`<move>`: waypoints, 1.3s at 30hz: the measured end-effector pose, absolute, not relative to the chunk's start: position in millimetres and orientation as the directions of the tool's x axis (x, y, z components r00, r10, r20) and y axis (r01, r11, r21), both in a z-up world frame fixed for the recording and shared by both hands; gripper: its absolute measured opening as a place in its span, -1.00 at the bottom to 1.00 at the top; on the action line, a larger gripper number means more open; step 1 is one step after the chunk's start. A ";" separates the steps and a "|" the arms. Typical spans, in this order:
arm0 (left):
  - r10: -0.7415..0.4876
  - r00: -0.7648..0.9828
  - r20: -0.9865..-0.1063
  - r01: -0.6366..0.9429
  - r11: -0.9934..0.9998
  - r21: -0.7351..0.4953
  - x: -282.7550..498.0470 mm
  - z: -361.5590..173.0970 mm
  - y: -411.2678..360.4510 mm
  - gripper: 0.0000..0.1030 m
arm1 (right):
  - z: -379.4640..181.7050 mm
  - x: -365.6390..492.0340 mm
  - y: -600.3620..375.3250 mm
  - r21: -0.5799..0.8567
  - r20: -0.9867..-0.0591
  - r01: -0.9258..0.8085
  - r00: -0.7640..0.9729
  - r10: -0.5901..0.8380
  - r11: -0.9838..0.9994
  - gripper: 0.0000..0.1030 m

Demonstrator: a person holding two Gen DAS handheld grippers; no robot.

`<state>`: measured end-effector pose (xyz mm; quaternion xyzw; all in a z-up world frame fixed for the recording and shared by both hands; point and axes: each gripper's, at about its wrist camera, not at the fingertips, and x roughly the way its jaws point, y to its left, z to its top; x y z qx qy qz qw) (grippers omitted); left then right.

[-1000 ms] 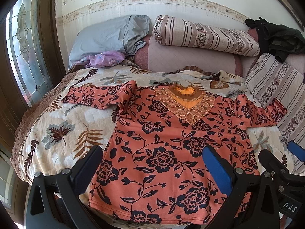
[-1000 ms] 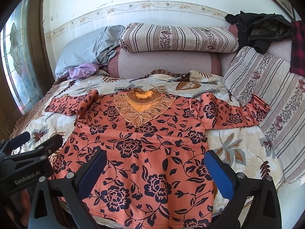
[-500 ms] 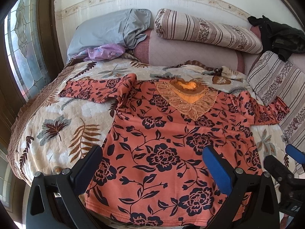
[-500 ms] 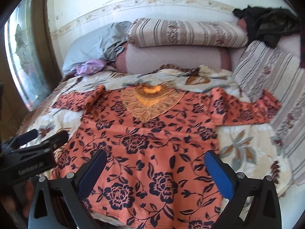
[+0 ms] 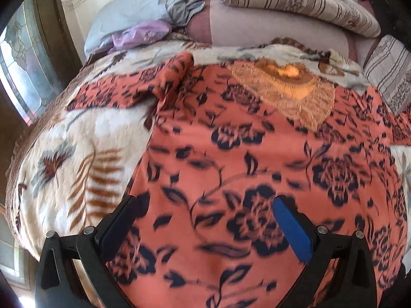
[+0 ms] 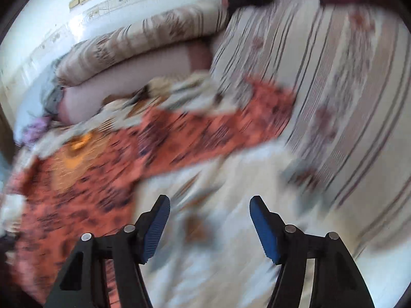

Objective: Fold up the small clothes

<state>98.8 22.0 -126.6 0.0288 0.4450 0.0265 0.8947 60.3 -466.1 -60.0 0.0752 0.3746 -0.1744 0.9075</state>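
Note:
An orange blouse with dark flowers (image 5: 257, 169) lies flat on the bed, its lace neckline (image 5: 287, 87) toward the pillows and its left sleeve (image 5: 133, 89) spread out. My left gripper (image 5: 205, 210) is open and empty, low over the blouse's lower body. In the blurred right wrist view the blouse (image 6: 84, 179) is at the left and its right sleeve (image 6: 226, 128) reaches toward a striped cushion. My right gripper (image 6: 209, 210) is open and empty over the bare bedspread, right of the blouse's body and below that sleeve.
A leaf-print bedspread (image 5: 77, 154) covers the bed. Striped pillows (image 5: 295, 0) and a grey pillow (image 5: 143, 10) lie at the head. A striped cushion (image 6: 334, 82) stands along the right side. A window (image 5: 23, 59) is at the left.
Both grippers have moved forward and down toward the bed. The right gripper has swung right, off the blouse's body toward the right sleeve, and its jaws have narrowed. The blouse has not moved.

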 end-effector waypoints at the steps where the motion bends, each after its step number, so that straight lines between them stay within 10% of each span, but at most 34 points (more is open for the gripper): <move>1: 0.068 0.619 -0.782 -0.022 0.997 0.070 103.9 -126.2 21.2 1.00 | -55.0 74.0 -477.4 -0.072 -0.681 0.372 0.660 -0.318 0.926 0.31; 14: 0.010 0.612 -0.791 -0.017 1.000 -0.001 130.5 -177.1 31.3 1.00 | -108.7 260.6 -571.9 -0.623 -0.662 0.201 0.380 -0.646 0.756 0.26; 18: 0.000 0.620 -0.785 -0.014 1.000 -0.011 130.4 -177.3 32.4 1.00 | -124.3 271.3 -588.4 -0.647 -0.698 0.205 0.229 -0.678 0.735 -0.80; 28: -0.042 0.623 -0.781 -0.009 0.998 -0.061 130.3 -174.4 39.1 1.00 | 39.5 278.5 -472.4 -0.119 -0.839 0.248 0.493 -0.231 0.961 -0.90; 33: -0.123 0.617 -0.777 0.006 0.988 -0.152 127.9 -167.5 51.9 1.00 | 109.6 284.6 -354.9 0.267 -0.727 0.086 0.672 0.142 0.960 -0.90; 39: -0.202 0.629 -0.751 -0.061 0.950 -0.307 127.6 -159.3 81.9 1.00 | 54.7 309.9 -242.3 0.629 -0.583 0.004 0.665 0.468 0.777 -0.81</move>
